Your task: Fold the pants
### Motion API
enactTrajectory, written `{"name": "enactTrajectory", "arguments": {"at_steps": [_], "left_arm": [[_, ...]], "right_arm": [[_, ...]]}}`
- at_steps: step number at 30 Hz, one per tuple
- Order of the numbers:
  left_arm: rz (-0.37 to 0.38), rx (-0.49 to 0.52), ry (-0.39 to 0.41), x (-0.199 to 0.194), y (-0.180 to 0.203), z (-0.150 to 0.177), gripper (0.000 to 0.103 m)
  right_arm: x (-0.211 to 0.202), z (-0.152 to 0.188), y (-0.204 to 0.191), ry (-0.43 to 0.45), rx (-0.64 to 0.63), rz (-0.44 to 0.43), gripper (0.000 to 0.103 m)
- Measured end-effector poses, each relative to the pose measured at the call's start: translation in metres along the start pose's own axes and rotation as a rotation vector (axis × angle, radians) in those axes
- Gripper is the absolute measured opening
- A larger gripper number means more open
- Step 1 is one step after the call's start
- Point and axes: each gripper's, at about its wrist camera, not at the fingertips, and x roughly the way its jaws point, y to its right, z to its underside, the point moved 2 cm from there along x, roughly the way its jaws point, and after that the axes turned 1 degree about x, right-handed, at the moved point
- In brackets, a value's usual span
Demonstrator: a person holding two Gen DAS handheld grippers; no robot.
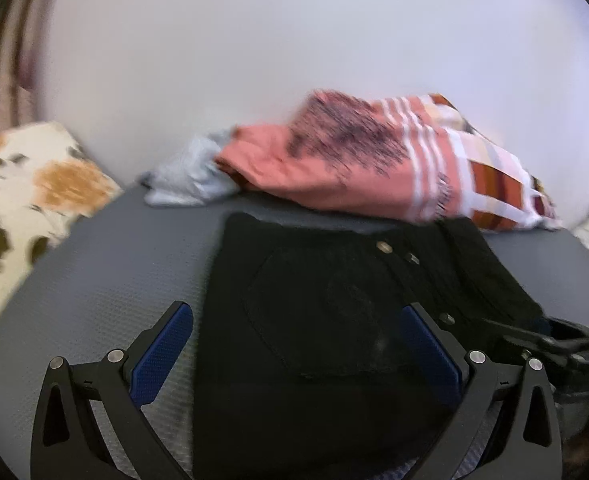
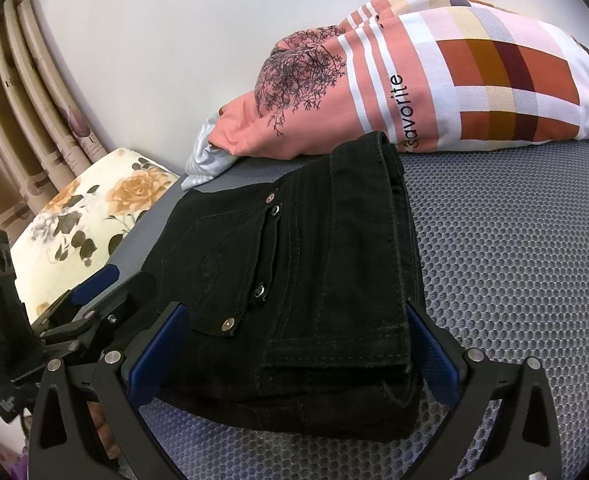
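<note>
- Jaws on both grippers are spread wide, not pinching anything. The left gripper [image 1: 296, 344] has its blue pads either side of the black pants [image 1: 334, 320], with the left pad over bare mat and the right pad over the fabric.
- Same deal with the right gripper [image 2: 294, 344]: released, with the folded pants [image 2: 306, 280] sitting between its two blue pads, seams and snap studs facing up. Can't tell if the pads actually touch the cloth.
- In the right wrist view the left gripper [image 2: 94, 292] shows at about 9 o'clock, right beside the pants' edge.
- Pants are a thick folded stack lying flat on the grey honeycomb mat [image 2: 514, 260], which covers the surface they're on.
- Further out at 12 to 1 o'clock there's a pink and plaid pillow [image 2: 434, 80] with a tree print and the word "favorite", just behind the pants.
- White cloth [image 2: 206, 156] is tucked against the pillow's left end.
- Floral cushion [image 2: 94, 216] sits at 10 o'clock, striped curtain [image 2: 22, 112] behind it, plain white wall [image 1: 254, 40] across the back.
</note>
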Motion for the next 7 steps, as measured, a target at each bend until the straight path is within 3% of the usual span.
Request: {"name": "enactTrajectory", "arguments": {"at_steps": [7], "left_arm": [[-0.030, -0.037, 0.014, -0.0011, -0.0090, -0.0014, 0.103]], "right_arm": [[-0.0017, 0.0012, 0.0000, 0.004, 0.008, -0.005, 0.103]]}}
